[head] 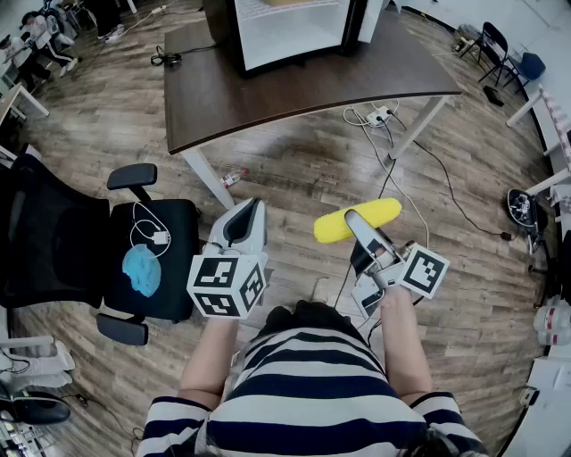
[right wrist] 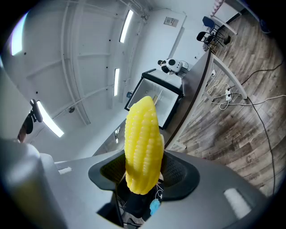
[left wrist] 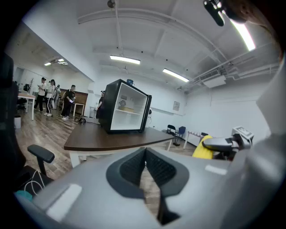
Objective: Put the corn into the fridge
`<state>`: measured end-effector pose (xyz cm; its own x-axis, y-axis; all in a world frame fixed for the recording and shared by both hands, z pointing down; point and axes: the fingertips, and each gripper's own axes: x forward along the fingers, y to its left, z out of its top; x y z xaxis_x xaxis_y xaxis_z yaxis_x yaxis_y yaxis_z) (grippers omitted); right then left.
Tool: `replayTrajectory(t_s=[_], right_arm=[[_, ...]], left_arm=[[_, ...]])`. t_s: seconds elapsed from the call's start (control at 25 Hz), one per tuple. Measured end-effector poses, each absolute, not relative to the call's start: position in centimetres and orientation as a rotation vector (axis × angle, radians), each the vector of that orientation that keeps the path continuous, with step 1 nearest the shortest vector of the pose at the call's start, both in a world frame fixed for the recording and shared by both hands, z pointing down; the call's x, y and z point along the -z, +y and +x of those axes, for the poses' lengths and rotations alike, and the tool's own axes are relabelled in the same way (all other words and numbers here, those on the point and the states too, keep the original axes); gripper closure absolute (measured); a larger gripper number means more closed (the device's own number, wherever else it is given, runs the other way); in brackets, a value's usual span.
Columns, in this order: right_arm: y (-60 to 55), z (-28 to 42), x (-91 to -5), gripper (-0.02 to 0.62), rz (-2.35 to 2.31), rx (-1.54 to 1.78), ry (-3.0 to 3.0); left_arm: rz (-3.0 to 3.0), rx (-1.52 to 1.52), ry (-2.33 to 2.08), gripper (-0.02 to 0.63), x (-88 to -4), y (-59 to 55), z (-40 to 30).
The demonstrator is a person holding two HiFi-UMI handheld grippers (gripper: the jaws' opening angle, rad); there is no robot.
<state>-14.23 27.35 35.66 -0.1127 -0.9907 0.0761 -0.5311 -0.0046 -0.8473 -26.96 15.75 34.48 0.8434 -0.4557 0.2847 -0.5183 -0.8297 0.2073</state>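
Observation:
A yellow corn cob (head: 357, 220) lies crosswise in my right gripper (head: 357, 223), whose jaws are shut on it; close up, the corn (right wrist: 143, 145) stands between the dark pads. My left gripper (head: 243, 223) is held beside it to the left, its jaws shut with nothing between them (left wrist: 145, 167). The small black fridge (head: 290, 27) stands open on the brown table (head: 294, 76) ahead, its white inside facing me. The fridge (left wrist: 127, 112) shows its shelf. Both grippers hover over the wooden floor, well short of the table.
A black office chair (head: 98, 250) with a blue cloth (head: 141, 270) and a white cable stands at my left. Cables and a power strip (head: 379, 116) lie on the floor under the table's right side. People stand far off at the back left (left wrist: 53, 96).

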Motion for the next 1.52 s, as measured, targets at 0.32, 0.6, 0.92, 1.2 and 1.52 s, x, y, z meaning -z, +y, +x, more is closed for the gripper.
replayTrajectory(t_s=[0.32, 0.6, 0.92, 1.2, 1.52], right_arm=[[27.3, -14.0, -36.0, 0.371, -1.581, 1.032, 1.693], [27.1, -13.7, -36.2, 0.371, -1.567, 1.037, 1.697], [26.6, -12.1, -36.5, 0.371, -1.517, 1.062, 1.694], [25.4, -9.4, -36.8, 0.371, -1.49, 1.095, 1.737], [24.2, -6.2, -36.9, 0.371, -1.426, 1.124, 1.784]], left_arm=[[2.698, -0.331, -0.763, 0.606, -35.4, 15.6, -27.6], [2.697, -0.33, -0.775, 0.606, -35.4, 15.6, -27.5], [2.702, -0.32, -0.783, 0.606, -35.3, 15.4, -26.0], [2.69, -0.286, -0.782, 0.606, -35.1, 15.0, -22.9], [2.69, -0.326, -0.835, 0.606, -35.3, 14.5, -19.4]])
